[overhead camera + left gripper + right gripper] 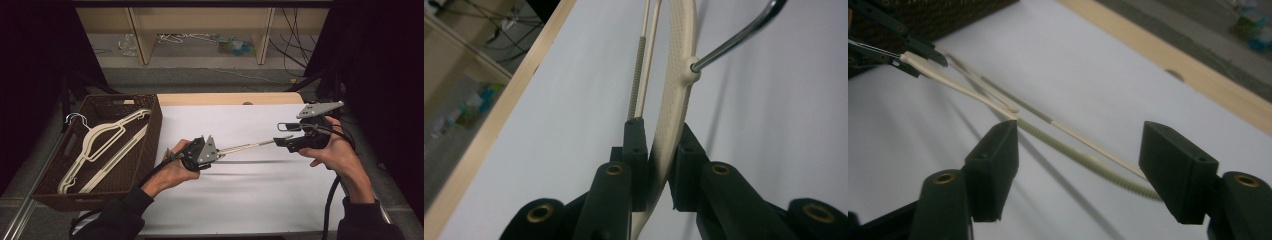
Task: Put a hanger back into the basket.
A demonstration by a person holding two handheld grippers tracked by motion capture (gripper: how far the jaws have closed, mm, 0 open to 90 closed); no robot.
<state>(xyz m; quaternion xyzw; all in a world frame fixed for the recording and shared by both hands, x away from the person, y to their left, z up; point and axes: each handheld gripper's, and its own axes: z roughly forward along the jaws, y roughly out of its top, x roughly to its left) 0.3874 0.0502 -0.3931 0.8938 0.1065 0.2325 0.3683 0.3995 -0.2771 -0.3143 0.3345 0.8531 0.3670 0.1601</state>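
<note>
**Cream hanger held up over the white table, two more in the basket**

Above the middle of the white table top point(240, 200), a cream plastic clothes hanger point(245, 146) hangs in the air between the two grippers, pretty much edge-on in the high view so it reads as a thin pale line. Up close in the left gripper view it's got a finely dotted, grippy texture on the curved shoulder, a ribbed non-slip section on the thin lower bar, and a shiny chrome hook point(739, 37) coming out of a little rounded boss.

The left gripper point(216, 151) has its black jaws clamped on one shoulder end of the hanger, the plastic squeezed right between the pads. The right gripper point(281, 134) sits at the other end with its jaws wide apart; in the right gripper view the ribbed bar runs through the gap between them, and I can't tell if it touches either pad.

Off at the left edge of the table there's a dark brown woven basket point(145, 145), rectangular with cut-out handles. Inside it I count two more cream hangers point(100, 145), same style, lying overlapped with one metal hook poking up at the far corner.

The table has a light wood edge point(225, 98) at the far side.
</note>
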